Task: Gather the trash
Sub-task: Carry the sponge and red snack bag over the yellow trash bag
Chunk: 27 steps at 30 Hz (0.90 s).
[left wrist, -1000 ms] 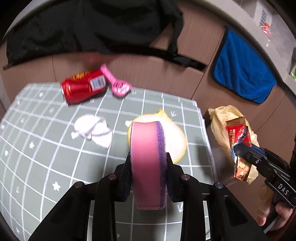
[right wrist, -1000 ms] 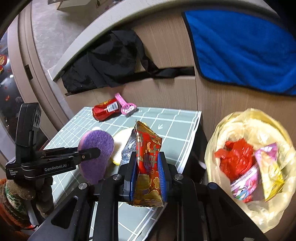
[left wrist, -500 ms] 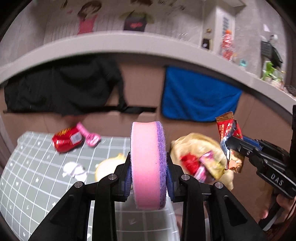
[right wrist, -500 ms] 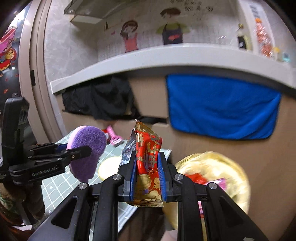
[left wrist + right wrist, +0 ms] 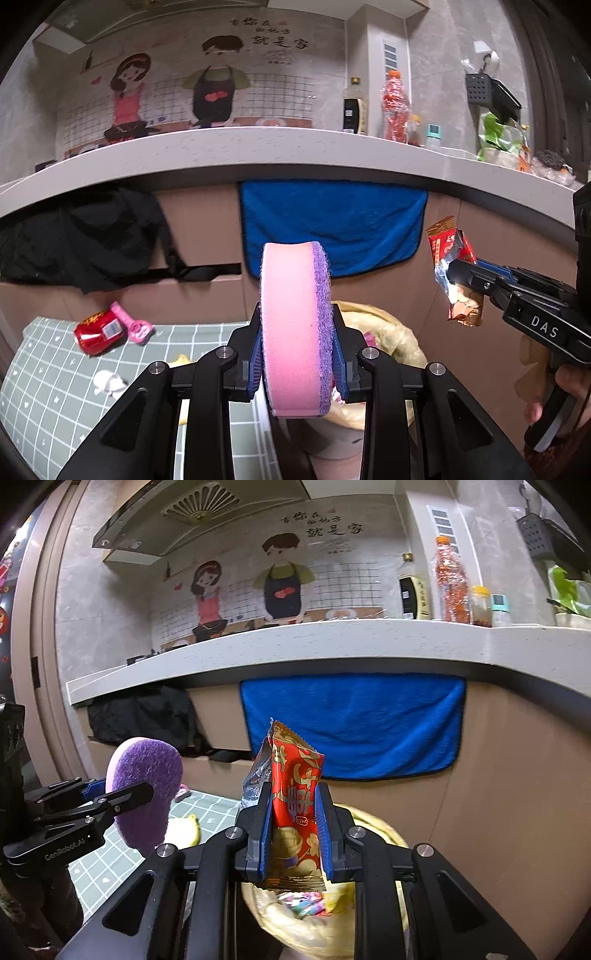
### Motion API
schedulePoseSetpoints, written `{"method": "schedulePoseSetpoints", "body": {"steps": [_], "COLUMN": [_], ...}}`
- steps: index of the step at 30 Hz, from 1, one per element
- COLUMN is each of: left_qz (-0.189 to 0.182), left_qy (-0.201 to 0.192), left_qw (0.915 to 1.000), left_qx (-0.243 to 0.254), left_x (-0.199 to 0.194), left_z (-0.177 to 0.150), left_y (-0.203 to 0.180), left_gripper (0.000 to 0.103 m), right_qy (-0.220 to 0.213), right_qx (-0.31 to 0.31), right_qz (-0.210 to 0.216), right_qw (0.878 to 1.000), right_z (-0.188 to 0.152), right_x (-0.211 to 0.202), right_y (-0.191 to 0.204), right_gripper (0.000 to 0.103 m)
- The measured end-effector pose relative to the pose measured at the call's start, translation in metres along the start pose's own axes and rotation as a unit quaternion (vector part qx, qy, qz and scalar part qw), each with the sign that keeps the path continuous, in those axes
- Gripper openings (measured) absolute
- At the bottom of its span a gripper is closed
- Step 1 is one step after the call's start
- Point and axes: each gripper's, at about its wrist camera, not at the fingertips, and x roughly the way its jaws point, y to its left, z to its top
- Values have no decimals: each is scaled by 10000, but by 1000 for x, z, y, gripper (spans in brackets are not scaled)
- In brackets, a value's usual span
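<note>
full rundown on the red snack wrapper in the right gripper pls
The red foil snack wrapper carries gold characters and pictured round snacks low down, with a crimped top edge and a torn silver flap peeling off its left side. It looks crinkled and flat, probably empty. It stands upright, clamped at mid-height between the blue pads of the right gripper, held in the air above the yellow plastic trash bag. Nothing else touches it.

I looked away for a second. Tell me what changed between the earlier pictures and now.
Both claws rose and tipped up from the mat: the counter and wall now fill the views, and the yellow trash bag sits low beneath them. Nothing was grabbed or released. The left claw still clamps the pink sponge; the right claw still clamps the red snack wrapper. The red can stays on the mat.
</note>
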Motion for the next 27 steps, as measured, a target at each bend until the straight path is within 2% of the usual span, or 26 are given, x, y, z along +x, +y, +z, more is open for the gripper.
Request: {"method": "schedulePoseSetpoints", "body": {"steps": [8, 27], "left_qz": [-119, -312], "left_qy": [112, 584], "left_qw": [9999, 9977], "left_qx": [6, -159], "left_x": [27, 95], "left_z": [0, -21], "left_y": [-14, -7], "left_gripper": [32, 32], "right_qy": [120, 525], "right_qx": [172, 299], "right_qz": [-81, -189], "right_qw": [9997, 9980], "right_z": [-7, -26], "right_x": [17, 65], "right_y": [-20, -40], "right_gripper": [20, 20]}}
